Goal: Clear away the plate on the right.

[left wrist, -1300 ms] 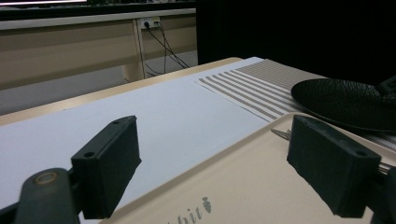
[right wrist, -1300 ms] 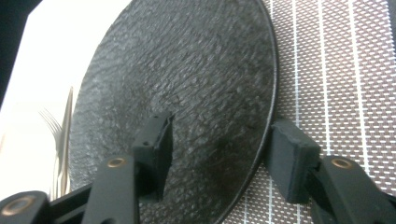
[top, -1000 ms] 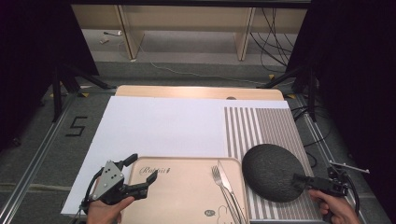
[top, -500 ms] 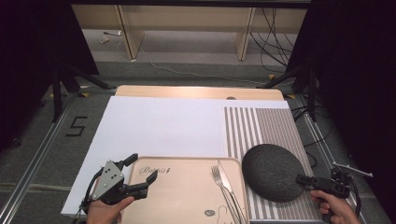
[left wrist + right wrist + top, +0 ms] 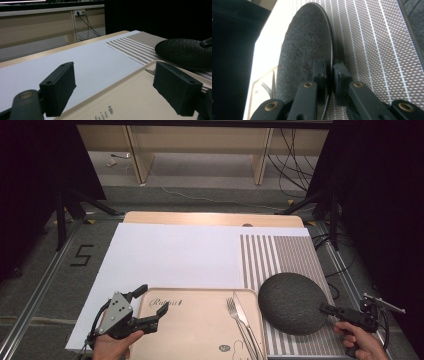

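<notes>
Dark room, black curtains either side, and a wooden table (image 5: 215, 218) in front of me covered by a white sheet (image 5: 175, 255) with a striped placemat (image 5: 285, 255) on the right. On that placemat sits the dark plate (image 5: 292, 302): round, charcoal grey, rough pebbled surface, thin rim, near the table's front edge and just beside the beige tray (image 5: 195, 330). My right gripper (image 5: 325, 309) has its jaws pressed onto the plate's rim at the right side, one jaw above and one below, and in the right gripper view the plate (image 5: 307, 50) looks tipped up off the mat. A fork (image 5: 237, 322) and knife (image 5: 246, 317) lie side by side on the tray's right part. My left gripper (image 5: 150, 307) hovers over the tray's left end, jaws spread wide with nothing between them. Compared with a second ago, the plate has shifted very little, and my left hand (image 5: 112, 345) hasn't moved.
</notes>
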Motion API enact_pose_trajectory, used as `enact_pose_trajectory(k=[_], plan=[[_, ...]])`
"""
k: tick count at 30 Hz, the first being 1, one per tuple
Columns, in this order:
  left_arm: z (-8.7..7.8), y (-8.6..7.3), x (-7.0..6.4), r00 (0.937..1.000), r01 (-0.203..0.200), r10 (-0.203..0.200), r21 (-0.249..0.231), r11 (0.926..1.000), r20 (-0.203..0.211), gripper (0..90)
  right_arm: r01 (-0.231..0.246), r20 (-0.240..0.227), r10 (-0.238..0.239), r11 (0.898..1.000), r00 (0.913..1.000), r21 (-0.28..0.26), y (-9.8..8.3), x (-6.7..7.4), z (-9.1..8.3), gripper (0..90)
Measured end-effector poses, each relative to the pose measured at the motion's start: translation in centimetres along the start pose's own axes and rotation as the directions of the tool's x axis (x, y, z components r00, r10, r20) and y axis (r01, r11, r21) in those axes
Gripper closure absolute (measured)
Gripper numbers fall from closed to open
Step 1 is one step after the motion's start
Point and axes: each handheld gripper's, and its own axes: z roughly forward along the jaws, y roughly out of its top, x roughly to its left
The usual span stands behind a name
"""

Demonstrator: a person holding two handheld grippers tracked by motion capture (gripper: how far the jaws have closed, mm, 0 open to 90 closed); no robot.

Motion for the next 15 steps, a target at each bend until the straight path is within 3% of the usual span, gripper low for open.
enact_pose_trajectory(k=[8, 15], plan=[[-0.02, 0.01, 0.02, 1.0000, 0.002, -0.002, -0.002, 1.0000, 0.000, 17.4, -0.034, -0.072, 0.030, 0.998, 0.9970, -0.044, 0.17, 0.22, -0.61, 87.7], [-0.03, 0.03, 0.03, 1.0000, 0.002, -0.002, -0.003, 1.0000, 0.000, 17.5, -0.034, -0.065, 0.029, 0.997, 0.9975, -0.075, 0.20, 0.58, -0.96, 87.7]])
